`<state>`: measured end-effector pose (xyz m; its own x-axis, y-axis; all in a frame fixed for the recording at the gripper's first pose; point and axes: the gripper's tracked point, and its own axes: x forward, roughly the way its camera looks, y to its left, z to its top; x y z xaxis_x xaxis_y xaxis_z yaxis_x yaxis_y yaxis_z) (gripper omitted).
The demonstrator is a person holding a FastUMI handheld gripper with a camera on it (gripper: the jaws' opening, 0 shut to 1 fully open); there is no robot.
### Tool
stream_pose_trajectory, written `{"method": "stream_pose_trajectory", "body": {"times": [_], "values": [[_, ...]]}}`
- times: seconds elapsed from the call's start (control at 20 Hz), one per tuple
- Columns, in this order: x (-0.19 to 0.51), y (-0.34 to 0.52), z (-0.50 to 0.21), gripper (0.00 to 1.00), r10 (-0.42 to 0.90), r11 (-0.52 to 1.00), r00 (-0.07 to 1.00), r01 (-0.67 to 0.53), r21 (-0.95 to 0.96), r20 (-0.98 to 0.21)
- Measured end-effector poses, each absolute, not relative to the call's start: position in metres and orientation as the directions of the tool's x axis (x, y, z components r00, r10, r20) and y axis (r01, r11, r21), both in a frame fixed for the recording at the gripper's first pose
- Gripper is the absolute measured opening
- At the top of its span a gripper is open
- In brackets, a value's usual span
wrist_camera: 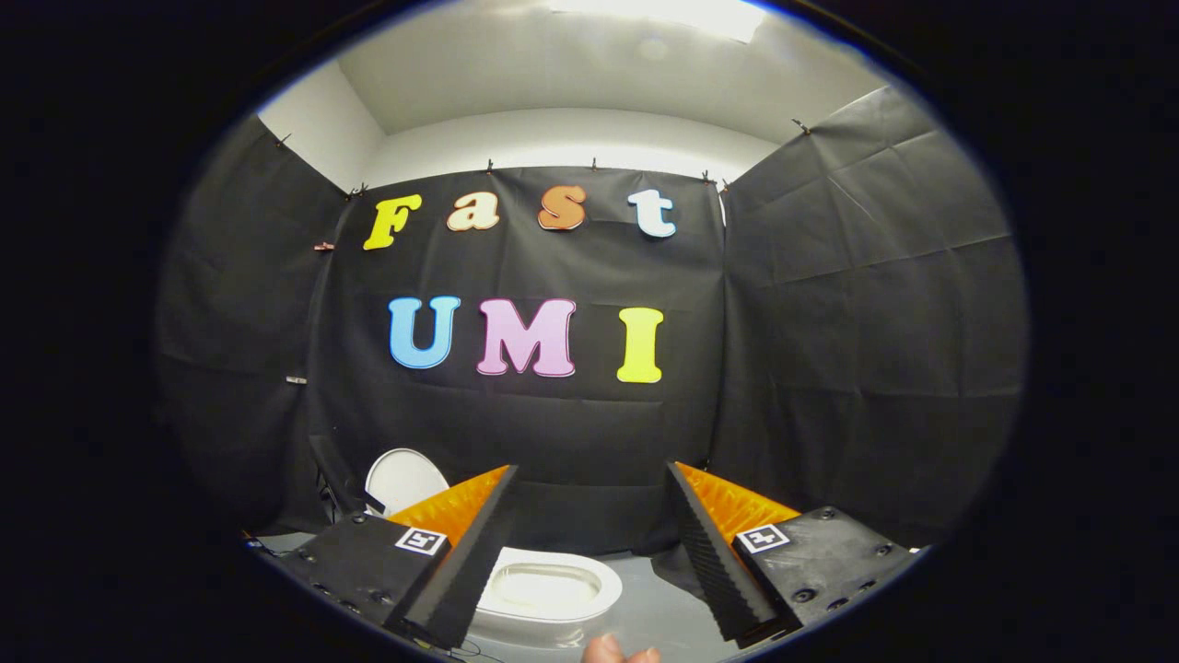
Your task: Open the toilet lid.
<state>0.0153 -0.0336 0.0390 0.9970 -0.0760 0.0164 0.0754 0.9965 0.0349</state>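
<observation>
Toilet first: in the gripper view we take the white oval ceramic toilet bowl [545, 589] as our landmark. It sits low on the pale grey floor [659, 612], its open rim and pale basin showing between the two fingers of the tongs [589, 479]. The white rounded plastic toilet lid [403, 479] stands behind and to one side of the bowl, raised and leaning back toward the black cloth booth wall [589, 433]; its lower edge is hidden behind one finger of the tongs, so we cannot see the hinge.

The tongs are released: the fingers stand wide apart with nothing between them but a clear sight of the bowl and the wall beyond it. Neither finger touches the lid or the bowl; both hang well above and short of the toilet.

At the near side of the bowl, a person's fingertips [619, 652] peek up from below.

We judge that the lid is already up, since the bowl lies uncovered and the lid stands upright behind it. The step in hand looks like the close of the task. If anything is left, the next move calls only for keeping the tongs clear of the lid so it is not knocked forward again.
</observation>
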Motion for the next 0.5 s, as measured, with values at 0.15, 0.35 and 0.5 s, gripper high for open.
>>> {"method": "stream_pose_trajectory", "body": {"times": [0.15,0.35,0.5], "values": [[0.0143,-0.0378,0.0417,0.98,-0.088,0.995,0.996,0.087,0.046,0.019],[0.0120,-0.0407,0.0435,0.98,-0.098,0.994,0.995,0.096,0.055,0.025],[0.0115,-0.0426,0.0433,0.98,-0.098,0.994,0.995,0.096,0.060,0.024]]}}
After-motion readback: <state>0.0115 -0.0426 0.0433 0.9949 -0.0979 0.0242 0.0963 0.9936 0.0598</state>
